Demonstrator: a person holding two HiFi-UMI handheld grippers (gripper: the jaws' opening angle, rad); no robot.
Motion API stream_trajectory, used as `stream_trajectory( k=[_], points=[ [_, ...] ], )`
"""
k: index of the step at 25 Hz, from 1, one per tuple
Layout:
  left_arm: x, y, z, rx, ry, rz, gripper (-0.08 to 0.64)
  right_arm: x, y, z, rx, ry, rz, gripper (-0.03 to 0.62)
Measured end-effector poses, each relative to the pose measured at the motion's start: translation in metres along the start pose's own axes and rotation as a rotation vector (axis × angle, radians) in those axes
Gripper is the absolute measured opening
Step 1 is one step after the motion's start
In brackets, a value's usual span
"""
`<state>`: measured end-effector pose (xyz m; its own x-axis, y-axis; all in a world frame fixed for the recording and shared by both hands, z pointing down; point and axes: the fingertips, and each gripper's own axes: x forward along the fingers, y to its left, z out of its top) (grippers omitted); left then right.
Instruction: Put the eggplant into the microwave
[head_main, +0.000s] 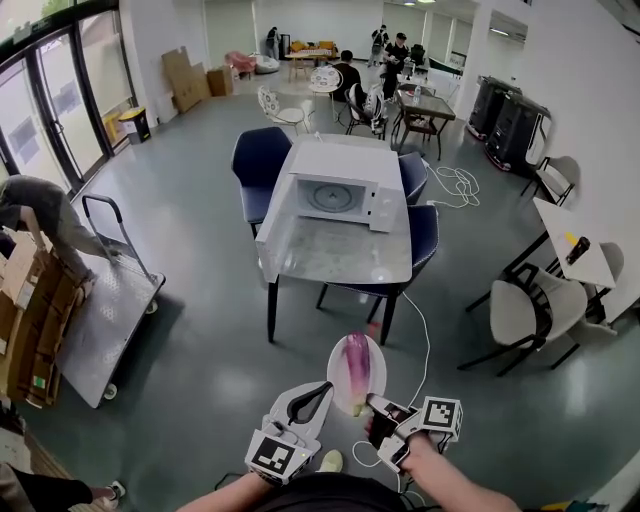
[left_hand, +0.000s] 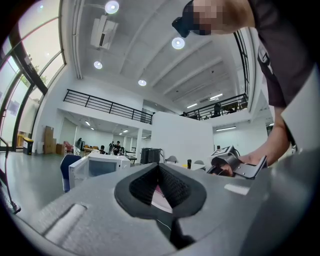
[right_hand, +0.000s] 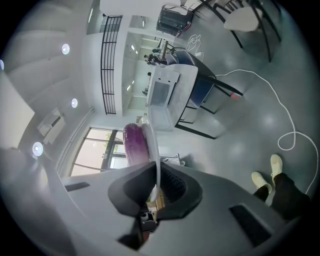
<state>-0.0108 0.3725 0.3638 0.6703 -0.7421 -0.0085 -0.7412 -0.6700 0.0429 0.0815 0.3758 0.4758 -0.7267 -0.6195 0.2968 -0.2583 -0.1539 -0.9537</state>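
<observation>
My right gripper view settles what the head view cannot: the right claw (right_hand: 155, 167) pinches the plate (right_hand: 151, 142) rim. The left claw (left_hand: 158, 167) is pressed together, empty. The eggplant (head_main: 355, 365) lies on the plate, lengthwise toward the distant microwave (head_main: 335, 195).

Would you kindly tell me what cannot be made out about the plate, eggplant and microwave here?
Left gripper: whether it grips the plate; its view shows only a white-pink sliver between the pads.
Eggplant: right gripper view shows only its top; the plate and right gripper hide the rest.
Microwave: its inside is too small in every view.
</observation>
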Motion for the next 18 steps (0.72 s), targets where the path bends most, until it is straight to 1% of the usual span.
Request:
stream_trajectory(
  k=[6, 12, 15, 18],
  points=[
    [0.012, 0.001, 0.008, 0.020, 0.003, 0.031, 0.006, -0.005, 0.000, 0.010, 0.018, 0.007, 0.021, 0.016],
    [0.025, -0.005, 0.010, 0.020, -0.020, 0.024, 0.006, -0.009, -0.003, 0.023, 0.026, 0.018, 0.034, 0.017],
    [0.033, 0.000, 0.012, 0.034, -0.006, 0.035, 0.006, -0.006, -0.002, 0.029, 0.041, 0.023, 0.044, 0.017],
    [0.042, 0.010, 0.022, 0.034, -0.003, 0.058, 0.006, 0.000, 0.004, 0.038, 0.029, 0.025, 0.051, 0.017]
  ],
)
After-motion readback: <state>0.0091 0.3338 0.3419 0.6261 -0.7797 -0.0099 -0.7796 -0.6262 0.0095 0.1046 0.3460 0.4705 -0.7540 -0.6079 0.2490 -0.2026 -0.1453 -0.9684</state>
